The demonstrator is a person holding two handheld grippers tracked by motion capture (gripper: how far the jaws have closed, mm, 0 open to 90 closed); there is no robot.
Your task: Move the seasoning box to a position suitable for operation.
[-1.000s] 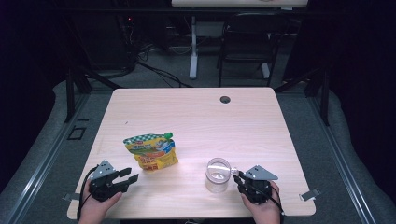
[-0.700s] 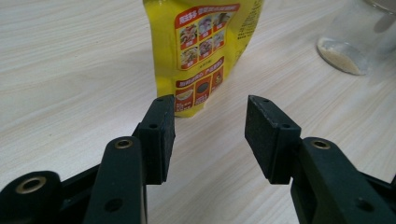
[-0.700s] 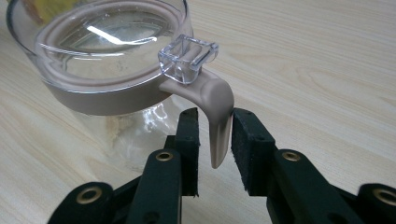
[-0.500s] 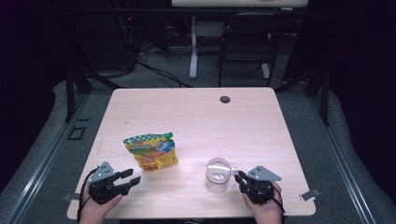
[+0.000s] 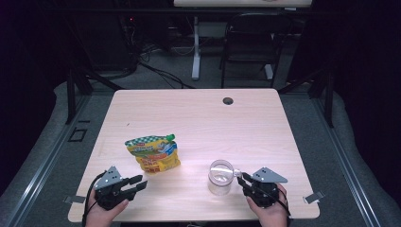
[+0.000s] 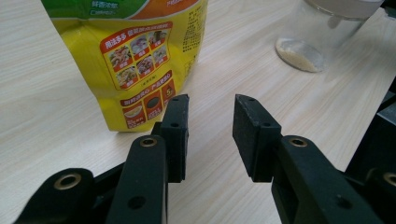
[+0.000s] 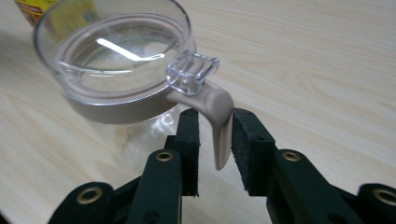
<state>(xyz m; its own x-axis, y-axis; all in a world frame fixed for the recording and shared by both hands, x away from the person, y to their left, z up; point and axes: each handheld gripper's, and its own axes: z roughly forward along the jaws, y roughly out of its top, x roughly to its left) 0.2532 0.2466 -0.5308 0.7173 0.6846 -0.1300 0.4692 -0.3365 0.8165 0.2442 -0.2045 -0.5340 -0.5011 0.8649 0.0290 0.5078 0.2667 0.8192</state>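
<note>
A yellow snack pouch (image 5: 153, 153) with a green cap lies left of the table's middle. In the left gripper view the pouch (image 6: 140, 60) is just ahead of the left jaw. My left gripper (image 5: 136, 183) (image 6: 210, 107) is open; its jaws have just been closing with nothing between them. A clear jar (image 5: 221, 177) (image 7: 116, 56) with a beige lid ring stands near the front edge. Its beige latch lever (image 7: 222, 126) hangs between the jaws of my right gripper (image 5: 241, 178) (image 7: 215, 114). Those jaws have just been opening: the lever rests against the right pad, with a gap to the left pad.
The light wooden table (image 5: 198, 123) has a black cable hole (image 5: 228, 100) near its far edge. A black chair (image 5: 248, 42) and cables stand on the floor beyond. The jar (image 6: 322, 28) also appears far right in the left gripper view.
The left gripper's jaws stand a little closer together than before. Both hands, the pouch and the jar stay where they were.
</note>
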